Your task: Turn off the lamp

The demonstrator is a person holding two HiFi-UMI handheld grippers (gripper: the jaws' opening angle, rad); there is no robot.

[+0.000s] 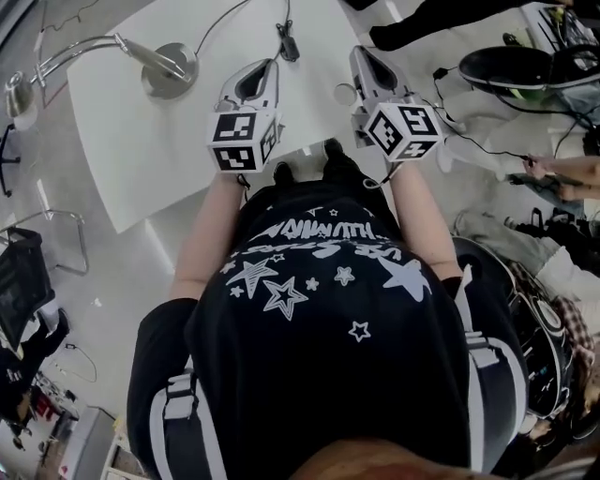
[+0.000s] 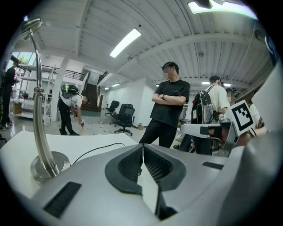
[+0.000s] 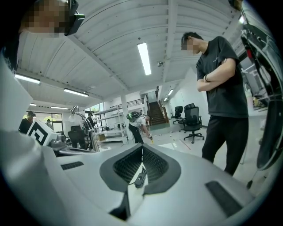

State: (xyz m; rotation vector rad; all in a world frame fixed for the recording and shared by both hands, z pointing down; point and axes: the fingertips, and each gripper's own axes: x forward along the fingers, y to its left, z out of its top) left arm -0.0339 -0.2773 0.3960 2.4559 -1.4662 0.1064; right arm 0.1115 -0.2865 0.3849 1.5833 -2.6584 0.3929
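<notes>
Lamp (image 1: 169,70) stands on the white table (image 1: 141,178), toward the far left in the head view. It has a round metal base w/ a chrome arm bending out left past the table edge to the lamp head (image 1: 19,94). A dark cable (image 1: 230,17) runs from the base across the tabletop to a small black inline switch (image 1: 288,44). The switch lies on the table, roughly btwn the tips of the two grippers.

Left hand-held gripper (image 1: 267,66) is low over the table, just right of the lamp base and apart from it. The left gripper view shows this gripper (image 2: 142,148) w/ its ribbed pads pressed together tip to tip, nothing btwn them. In that view the lamp's pole (image 2: 42,132) rises at left and the cable (image 2: 95,150) curves over the table ahead.

Right hand-held gripper (image 1: 364,52) is alongside, near the table's right edge. The right gripper view shows this gripper (image 3: 142,149) w/ jaws together at the tips too, gripping nothing. The switch (image 3: 140,178) shows thru the gap behind the closed tips. It prob. lies on the table below rather than in the pads, but the wide-angle view makes the spacing hard to judge.

Beyond the table a person w/ crossed arms (image 2: 170,103) stands, w/ office chairs (image 2: 125,118) further back. The person holding the grippers wears a black shirt w/ white stars (image 1: 319,291).
</notes>
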